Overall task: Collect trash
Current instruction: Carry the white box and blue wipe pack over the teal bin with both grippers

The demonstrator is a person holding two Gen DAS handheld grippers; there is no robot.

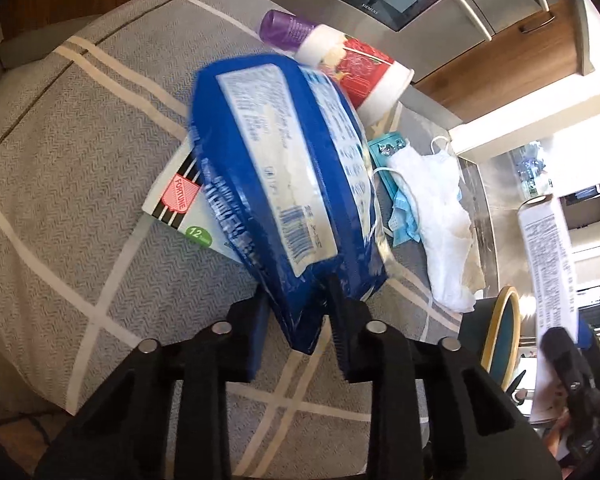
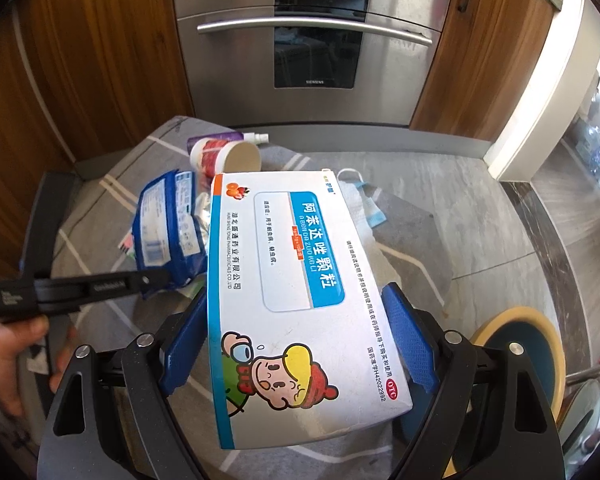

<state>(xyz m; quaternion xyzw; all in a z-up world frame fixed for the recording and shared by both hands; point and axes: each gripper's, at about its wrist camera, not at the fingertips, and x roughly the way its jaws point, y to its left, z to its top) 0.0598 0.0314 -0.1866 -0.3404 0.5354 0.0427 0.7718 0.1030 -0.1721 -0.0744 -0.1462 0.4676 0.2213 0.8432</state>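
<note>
A blue plastic snack package is tilted above the grey rug, and my left gripper is shut on its lower corner. The right wrist view shows that package too, with the left gripper reaching in from the left. My right gripper is shut wide on a white medicine box with a cartoon print. It holds the box by its two long sides above the rug. More trash lies on the rug: a red and white paper cup, a purple bottle, a blue face mask and a crumpled white tissue.
The grey checked rug lies on a stone floor in front of a steel oven and wooden cabinets. A white Fortune carton lies under the blue package. A round teal stool stands at the right. A hand holds the left gripper.
</note>
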